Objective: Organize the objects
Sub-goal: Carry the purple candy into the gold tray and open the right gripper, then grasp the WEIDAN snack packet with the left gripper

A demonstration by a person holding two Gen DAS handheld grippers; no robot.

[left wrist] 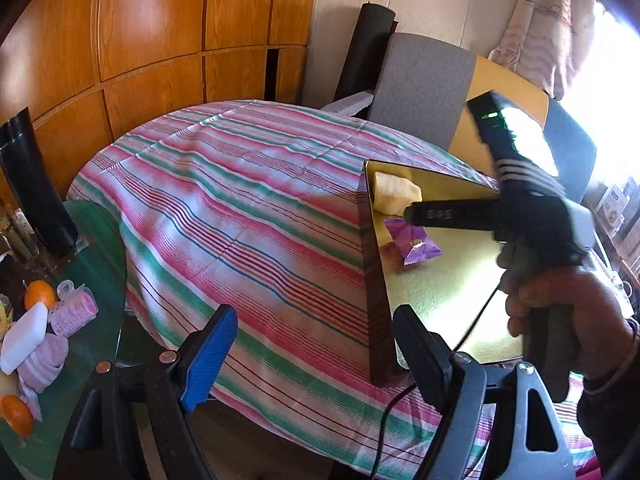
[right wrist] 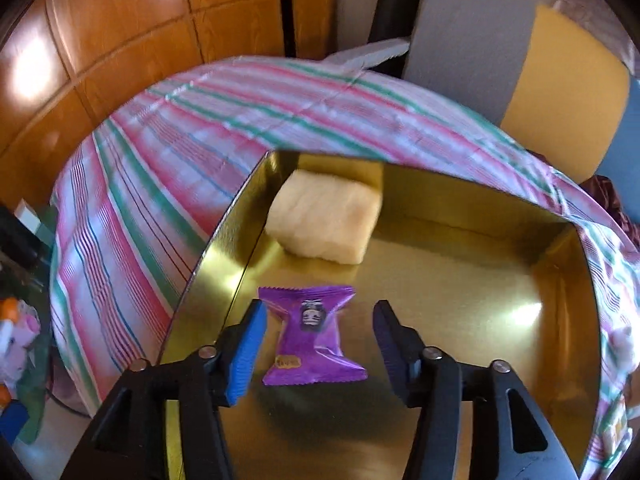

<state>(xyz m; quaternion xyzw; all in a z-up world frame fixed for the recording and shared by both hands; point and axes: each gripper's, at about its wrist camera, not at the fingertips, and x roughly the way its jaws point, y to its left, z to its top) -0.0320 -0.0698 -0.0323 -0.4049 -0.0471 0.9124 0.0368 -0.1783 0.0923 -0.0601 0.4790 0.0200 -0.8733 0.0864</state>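
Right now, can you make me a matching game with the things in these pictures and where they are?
Things:
1. purple snack packet
2. pale yellow block
3. orange
4. striped cloth

Places:
A. on the green glass table at the left
B. in the gold box's far corner
C. spread over the big table, under the box
D. on the box floor, between the right gripper's open fingers

Pairs: 1-D, 2-B, 3-A, 4-C

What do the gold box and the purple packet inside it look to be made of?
Gold box: likely foil-lined card or thin metal, since its inside is shiny and mirrors the light. Purple packet: thin glossy plastic film, crinkled, with serrated sealed ends.
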